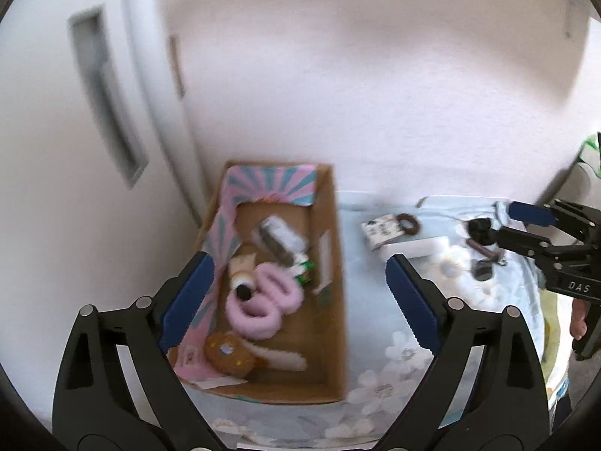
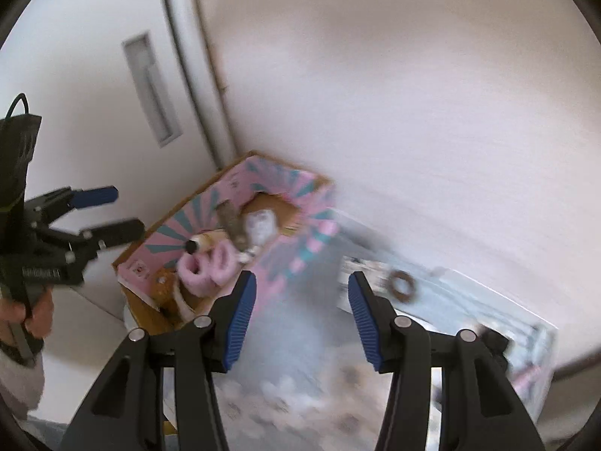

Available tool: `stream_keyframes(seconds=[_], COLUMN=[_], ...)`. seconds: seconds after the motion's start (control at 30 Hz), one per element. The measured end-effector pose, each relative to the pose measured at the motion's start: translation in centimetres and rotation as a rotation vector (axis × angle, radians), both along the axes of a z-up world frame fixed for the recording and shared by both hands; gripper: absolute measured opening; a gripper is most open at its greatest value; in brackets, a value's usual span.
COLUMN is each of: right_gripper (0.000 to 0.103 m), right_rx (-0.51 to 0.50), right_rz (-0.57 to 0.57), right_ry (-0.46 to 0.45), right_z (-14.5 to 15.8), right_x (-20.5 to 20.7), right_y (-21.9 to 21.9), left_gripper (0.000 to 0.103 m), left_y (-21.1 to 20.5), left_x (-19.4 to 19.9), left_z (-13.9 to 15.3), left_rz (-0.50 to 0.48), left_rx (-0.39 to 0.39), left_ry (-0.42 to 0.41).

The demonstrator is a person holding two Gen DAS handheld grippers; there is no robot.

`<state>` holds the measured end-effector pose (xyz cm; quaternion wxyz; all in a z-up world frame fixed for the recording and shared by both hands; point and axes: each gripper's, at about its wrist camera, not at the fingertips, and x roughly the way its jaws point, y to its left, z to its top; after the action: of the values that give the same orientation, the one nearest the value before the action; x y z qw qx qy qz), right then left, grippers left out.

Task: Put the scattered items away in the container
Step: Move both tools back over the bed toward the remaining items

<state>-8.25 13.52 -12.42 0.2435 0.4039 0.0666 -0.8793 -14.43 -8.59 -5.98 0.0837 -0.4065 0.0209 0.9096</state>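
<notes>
A cardboard box (image 1: 334,263) with pink and teal flaps sits at the left of a floral cloth-covered table (image 1: 394,338). Inside lie a pink fuzzy item (image 1: 263,300), a brown round item (image 1: 229,353) and a grey packet (image 1: 278,236). My left gripper (image 1: 300,300) is open and empty above the box. On the cloth to the right lie a brown ring (image 1: 407,223), a white card (image 1: 379,231), a white bar (image 1: 417,248) and small dark items (image 1: 480,248). My right gripper (image 2: 302,319) is open and empty over the cloth; the box (image 2: 225,203) and ring (image 2: 402,282) show there too.
A white wall and a white door with a recessed handle (image 1: 101,94) stand behind the table. The box is against the wall corner. The other gripper appears at the right edge of the left wrist view (image 1: 533,225) and the left edge of the right wrist view (image 2: 94,210).
</notes>
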Motion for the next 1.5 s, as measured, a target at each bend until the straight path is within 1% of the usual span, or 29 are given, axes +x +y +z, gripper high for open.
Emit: stream_keyframes(seconds=[0.03, 0.13, 0.2, 0.23, 0.27, 0.4, 0.47, 0.6, 0.7, 0.8, 0.9, 0.97, 1.03, 1.1, 1.17, 1.23, 1.37, 1.43, 1.5], right_gripper=[0.047, 0.048, 0.048, 0.048, 0.048, 0.048, 0.048, 0.048, 0.048, 0.048, 0.048, 0.048, 0.048, 0.048, 0.048, 0.048, 0.048, 0.048, 0.048], right_rx=[0.003, 0.024, 0.037, 0.042, 0.048, 0.095, 0.111, 0.09, 0.045, -0.008, -0.009, -0.017, -0.063, -0.107, -0.129, -0.155, -0.163, -0.164, -0.175], right_rz=[-0.024, -0.149, -0.222, -0.245, -0.273, -0.379, -0.415, -0.461, -0.492, -0.513, -0.566, -0.596, -0.609, -0.629, -0.657, -0.676, -0.695, -0.694, -0.686], right_ry=[0.004, 0.01, 0.005, 0.002, -0.003, -0.018, -0.031, -0.077, -0.111, -0.131, -0.159, -0.195, -0.233, -0.268, -0.307, -0.339, -0.396, -0.428, -0.447], right_z=[0.2, 0.7, 0.8, 1.3, 1.0, 0.5, -0.4, -2.2, -3.6, -4.4, -5.2, -6.0, -7.0, -8.0, -9.0, -10.2, -13.3, -14.7, -15.8], right_x=[0.4, 2.4, 3.9, 4.6, 5.0, 6.9, 7.3, 8.0, 7.9, 7.2, 6.0, 4.7, 3.2, 1.7, 0.0, -1.6, -4.6, -5.7, -6.4], right_y=[0.8, 5.1, 7.9, 9.5, 10.6, 15.1, 16.1, 18.2, 19.0, 20.0, 21.1, 21.8, 22.5, 23.2, 24.0, 24.7, 25.9, 26.2, 26.5], left_gripper=[0.093, 0.097, 0.102, 0.102, 0.102, 0.102, 0.102, 0.102, 0.102, 0.102, 0.102, 0.102, 0.102, 0.102, 0.102, 0.102, 0.102, 0.102, 0.102], left_y=[0.8, 3.2, 4.6, 5.6, 6.3, 10.0, 12.0, 15.4, 17.6, 20.1, 23.1, 25.3, 27.4, 29.1, 30.1, 31.2, 32.7, 33.2, 33.7], left_x=[0.0, 0.0, -0.1, -0.2, -0.2, -1.0, -1.4, -1.8, -1.6, -1.5, -1.3, -1.3, -1.3, -1.6, -1.9, -2.5, -3.6, -3.8, -3.7], left_z=[0.4, 1.1, 1.2, 1.2, 1.2, -0.2, -1.3, -4.1, -5.3, -6.0, -7.3, -8.5, -10.1, -11.6, -12.9, -14.8, -17.7, -18.5, -18.9], left_rz=[-0.017, -0.062, -0.089, -0.108, -0.124, -0.19, -0.227, -0.284, -0.333, -0.39, -0.446, -0.485, -0.508, -0.517, -0.516, -0.507, -0.488, -0.489, -0.491], left_rx=[-0.002, -0.012, -0.021, -0.025, -0.028, -0.055, -0.067, -0.095, -0.109, -0.115, -0.121, -0.128, -0.131, -0.131, -0.123, -0.114, -0.112, -0.125, -0.14], left_ry=[0.004, 0.014, 0.017, 0.015, 0.01, -0.033, -0.062, -0.129, -0.152, -0.16, -0.178, -0.194, -0.21, -0.226, -0.228, -0.234, -0.264, -0.265, -0.247])
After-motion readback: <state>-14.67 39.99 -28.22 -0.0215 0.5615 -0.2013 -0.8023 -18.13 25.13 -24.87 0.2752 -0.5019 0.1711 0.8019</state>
